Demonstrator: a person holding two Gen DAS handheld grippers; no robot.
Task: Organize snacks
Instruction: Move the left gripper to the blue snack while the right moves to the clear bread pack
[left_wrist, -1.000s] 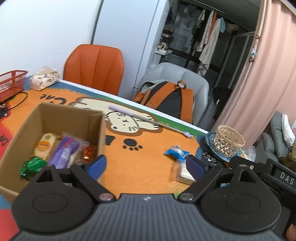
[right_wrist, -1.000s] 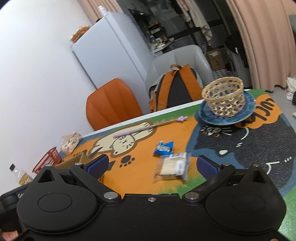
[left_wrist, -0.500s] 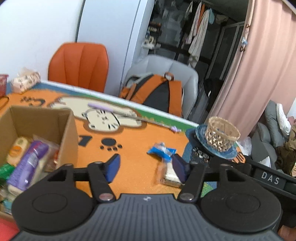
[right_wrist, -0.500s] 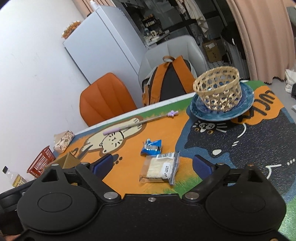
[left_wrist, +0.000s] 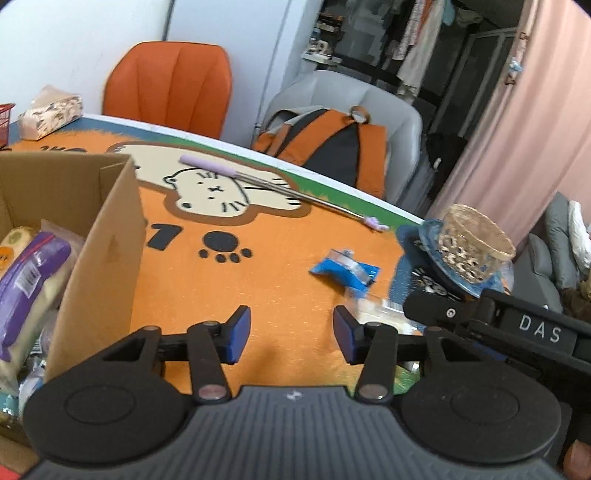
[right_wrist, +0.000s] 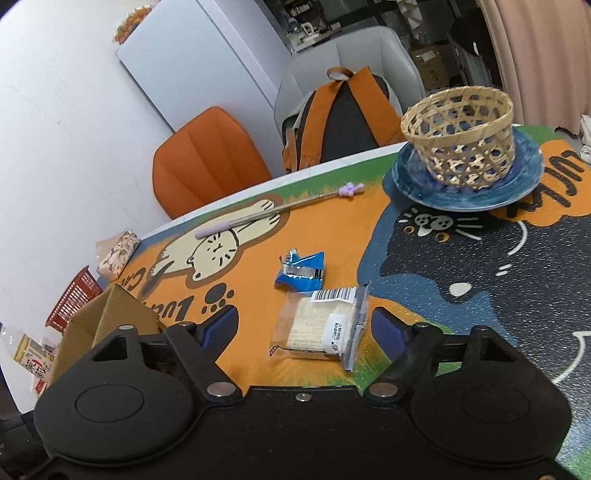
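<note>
Item: clear cracker packet (right_wrist: 323, 326) flat on the cat mat (right_wrist: 258, 280), lying between the closing, still-empty jaws of the right gripper (right_wrist: 304, 330); left gripper (left_wrist: 291, 334) closing on nothing; risk: slick wrapper skids or crackers crush if pinched off-centre.

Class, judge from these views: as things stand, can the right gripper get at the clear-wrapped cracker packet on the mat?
Probably yes. The cracker packet lies flat just ahead of the right gripper, between its closing jaws, with nothing on or before it; the blue wrapper lies beyond.

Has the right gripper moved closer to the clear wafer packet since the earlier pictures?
Yes. The right gripper has come nearer; the clear wafer packet now lies between its closing jaws, untouched.
</note>
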